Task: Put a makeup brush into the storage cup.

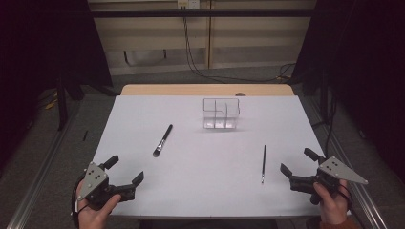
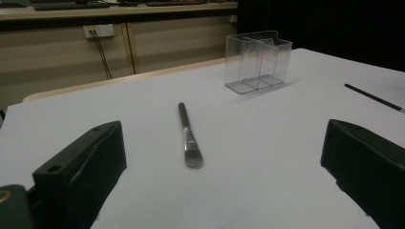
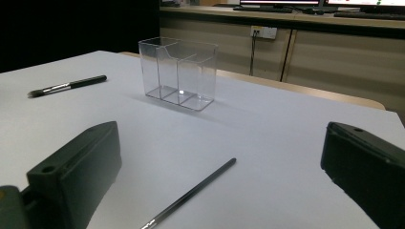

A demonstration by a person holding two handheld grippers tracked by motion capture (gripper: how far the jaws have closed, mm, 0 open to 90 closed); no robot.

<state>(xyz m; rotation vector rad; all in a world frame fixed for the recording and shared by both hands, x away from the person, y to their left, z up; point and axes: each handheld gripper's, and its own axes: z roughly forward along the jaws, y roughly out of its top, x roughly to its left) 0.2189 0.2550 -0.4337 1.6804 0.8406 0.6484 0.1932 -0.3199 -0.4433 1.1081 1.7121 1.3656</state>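
Two claws spread wide and empty, left claw near the light, stiff makeup brush lying left of the clear organizer, right claw beside the thin brush; best pinched mid-handle.

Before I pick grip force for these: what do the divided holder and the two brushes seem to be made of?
The divided holder looks like clear rigid plastic, perhaps acrylic: the table shows through its glossy walls. The thick brush seems to have a black glossy handle, a shiny metal-looking collar and soft bristles. The thin brush has a slim dark handle, wood or plastic; its tip is too small to tell.
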